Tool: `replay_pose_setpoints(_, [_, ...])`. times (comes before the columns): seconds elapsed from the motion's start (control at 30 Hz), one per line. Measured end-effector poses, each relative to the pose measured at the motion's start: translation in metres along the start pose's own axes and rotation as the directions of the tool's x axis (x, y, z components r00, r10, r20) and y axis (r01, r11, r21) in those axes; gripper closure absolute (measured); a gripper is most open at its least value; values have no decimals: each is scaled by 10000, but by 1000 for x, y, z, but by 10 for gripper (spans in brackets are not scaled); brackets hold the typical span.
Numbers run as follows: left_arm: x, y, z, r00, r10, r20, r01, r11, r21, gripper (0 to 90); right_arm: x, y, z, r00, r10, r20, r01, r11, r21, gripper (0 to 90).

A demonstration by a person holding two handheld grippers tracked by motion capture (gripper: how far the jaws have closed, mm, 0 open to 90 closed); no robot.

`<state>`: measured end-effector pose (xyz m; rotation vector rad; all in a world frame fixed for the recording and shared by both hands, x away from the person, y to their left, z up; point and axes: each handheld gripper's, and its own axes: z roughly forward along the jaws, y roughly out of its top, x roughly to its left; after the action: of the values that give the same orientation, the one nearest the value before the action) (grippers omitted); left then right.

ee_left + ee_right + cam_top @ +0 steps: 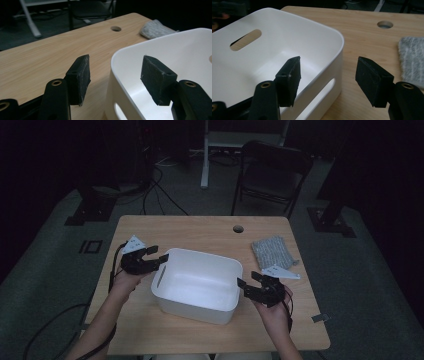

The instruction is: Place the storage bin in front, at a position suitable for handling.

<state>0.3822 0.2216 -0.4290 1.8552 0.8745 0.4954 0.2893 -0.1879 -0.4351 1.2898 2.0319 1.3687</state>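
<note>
A: Where does the white plastic tub with slotted handles [196, 285] sit?

B: Near the middle of the light wooden table [200, 227], a little toward the near edge, its long axis running left to right. It looks empty inside.

A: And the grippers?

B: One at each short end. The left gripper [157, 254] is at the tub's left wall, and in the left gripper view its two pads straddle the rim [125, 53], one outside and one over the inside, with gaps on both sides. So the jaws are apart and grip nothing.

A: The right one?

B: The right gripper [248, 281] mirrors it at the right end. In the right gripper view one pad hangs over the inside, the other outside over the table, the rim [338, 47] between them and untouched. Also parted, holding nothing.

A: So which hand is nearer the tub?

B: Neither, really; both are just beside their own end wall. I'd judge the coming move turns on that symmetry: each wall lies straight ahead between the pads.

A: Anything else close by?

B: A grey knitted cloth [270, 251] lies at the far right, apart from the tub, and there's a round cable hole [238, 228] further back.
</note>
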Motion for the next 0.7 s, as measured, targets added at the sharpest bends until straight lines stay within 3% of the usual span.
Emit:
replay_pose_setpoints(0.13, [6, 3, 13, 9997, 225, -64, -224, 9995, 235, 398, 8, -8, 1, 9999, 51, -123, -50, 10000, 65, 337])
replay_pose_setpoints(0.23, [13, 3, 22, 9999, 95, -63, -93, 9993, 355, 400, 15, -12, 2, 10000, -3, 28, 2, 9997, 237, 349])
replay_pose_setpoints(0.33, [17, 3, 30, 10000, -63, -56, 66, 9990, 448, 432, 21, -17, 4, 9999, 28, -156, -22, 9992, 388, 368])
replay_pose_setpoints(0.43, [17, 3, 36, 9999, 14, 164, -23, 9986, 535, 463, 27, -20, 7, 9997, -96, -219, 108, 9983, 567, 391])
replay_pose_setpoints(0.5, [15, 4, 37, 9997, 112, 215, -123, 9987, 497, 541, 29, -21, 10, 9998, -165, -121, 172, 9978, 637, 426])
replay_pose_setpoints(0.57, [13, 6, 37, 9996, 169, 233, -181, 9986, 489, 609, 29, -22, 13, 9999, 58, -159, -47, 9976, 695, 437])
replay_pose_setpoints(0.7, [11, 7, 34, 9996, 158, 250, -168, 9992, 368, 690, 29, -22, 14, 9999, 102, 7, -102, 9974, 711, 453])
